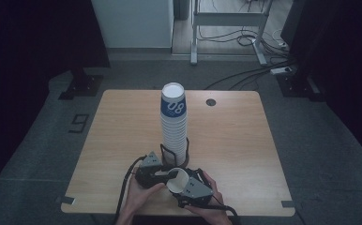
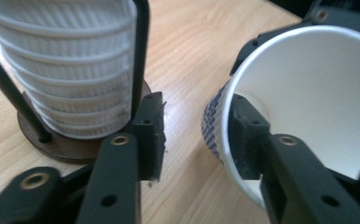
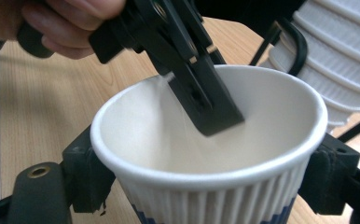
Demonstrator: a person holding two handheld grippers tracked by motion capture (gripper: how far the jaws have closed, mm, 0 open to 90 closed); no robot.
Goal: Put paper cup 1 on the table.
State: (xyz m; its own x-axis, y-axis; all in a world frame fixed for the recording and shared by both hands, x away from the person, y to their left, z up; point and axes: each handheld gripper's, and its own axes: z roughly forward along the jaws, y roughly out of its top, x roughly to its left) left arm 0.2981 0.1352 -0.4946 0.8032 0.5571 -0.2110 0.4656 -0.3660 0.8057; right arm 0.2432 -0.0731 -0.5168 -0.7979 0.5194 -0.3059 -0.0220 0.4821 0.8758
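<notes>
The right gripper (image 3: pixel 206 186) squeezes the paper cup (image 3: pixel 215 154) so it stays put, while the left gripper (image 2: pixel 197 130) (jaws apart) lets go of its rim.

The tall cup stack (image 1: pixel 174 124) in its black wire holder (image 1: pixel 185 150) stands mid-table, just beyond both grippers, blocking any straight push toward the far edge. To its left and right the wooden table (image 1: pixel 235 136) lies bare and wide. The near edge is crowded by hands and a single cup (image 1: pixel 177 180).
</notes>
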